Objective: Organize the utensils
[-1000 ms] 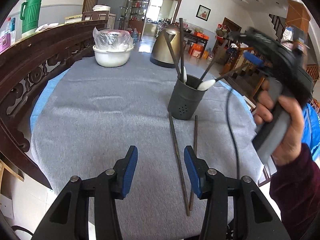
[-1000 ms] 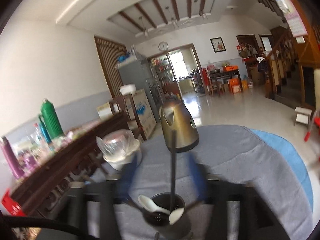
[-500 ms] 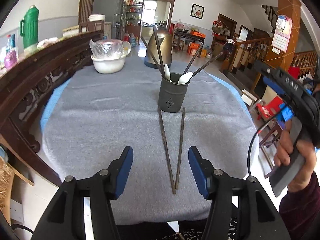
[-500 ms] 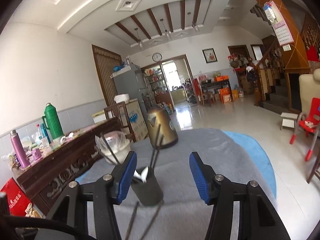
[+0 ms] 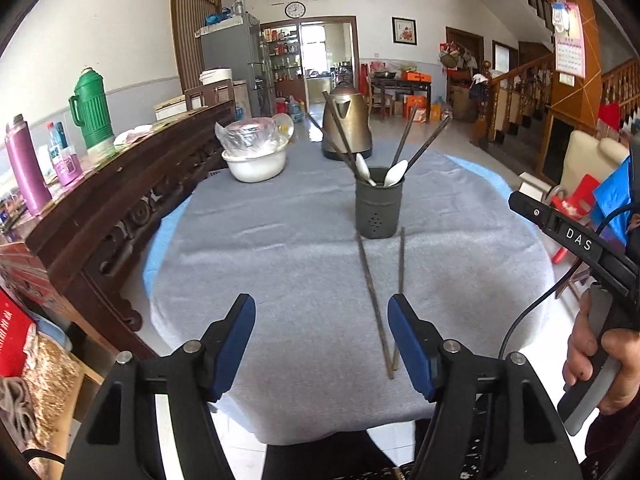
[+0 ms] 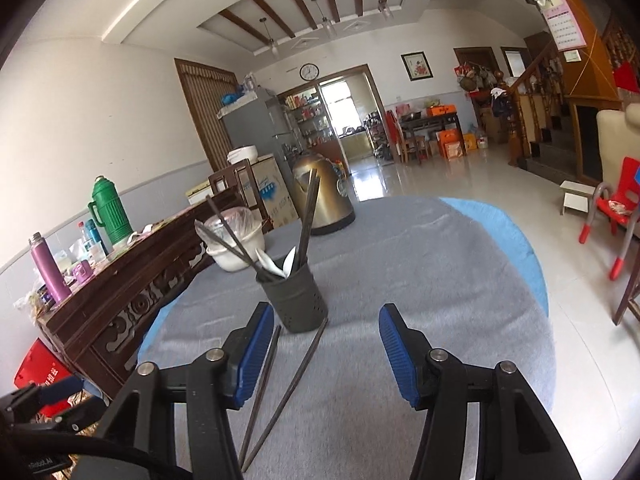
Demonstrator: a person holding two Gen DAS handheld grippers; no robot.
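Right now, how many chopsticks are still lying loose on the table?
2. One chopstick lies left, the other chopstick right, running from beside the holder toward the near edge, tips converging. None seems hidden.

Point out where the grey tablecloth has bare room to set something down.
Free: the wide stretch left of the utensil holder, below the white bowl; also right of the loose chopsticks. Crowded: the far edge by the kettle and bowl.

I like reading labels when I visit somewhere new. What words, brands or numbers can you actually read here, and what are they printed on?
"DAS": white letters on the black body of the right gripper.
Wall calendar: number grid, too small to read.
Wall clock: dial too small to read.
Red box: white characters, too blurred to read.
Cabinet with blue print: unreadable.
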